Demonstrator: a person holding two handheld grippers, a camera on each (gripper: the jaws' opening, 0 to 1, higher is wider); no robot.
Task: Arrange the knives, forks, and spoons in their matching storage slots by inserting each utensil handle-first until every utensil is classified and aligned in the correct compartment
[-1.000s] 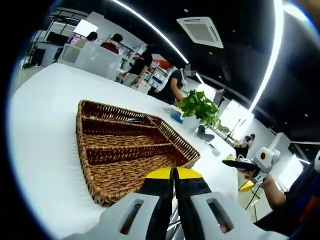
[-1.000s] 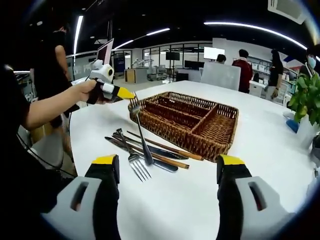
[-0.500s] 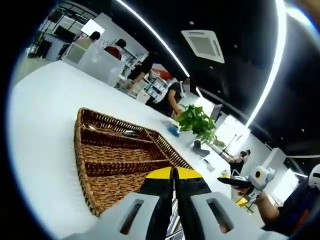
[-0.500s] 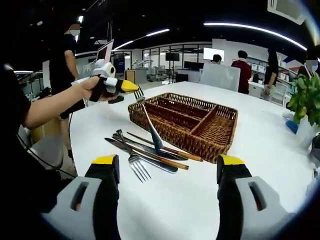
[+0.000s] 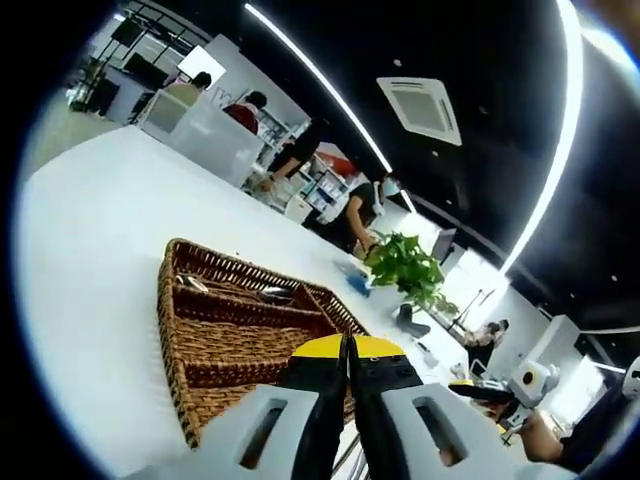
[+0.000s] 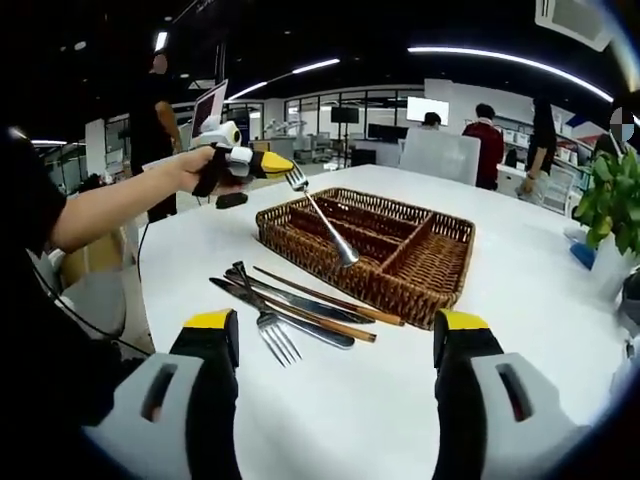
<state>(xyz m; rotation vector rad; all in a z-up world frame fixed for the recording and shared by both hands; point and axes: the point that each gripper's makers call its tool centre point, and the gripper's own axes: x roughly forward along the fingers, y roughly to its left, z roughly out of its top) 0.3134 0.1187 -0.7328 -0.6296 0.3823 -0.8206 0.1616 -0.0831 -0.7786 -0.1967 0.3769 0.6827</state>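
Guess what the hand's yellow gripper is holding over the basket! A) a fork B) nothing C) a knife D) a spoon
A: the left gripper is clamped on a fork by its tines, its handle slanting down over the wicker basket.

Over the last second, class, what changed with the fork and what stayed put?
The left claw, shut on the fork, carried it from above the table up over the wicker tray, handle end lowered toward a compartment. The right claw stayed open; the utensils on the table stayed put.
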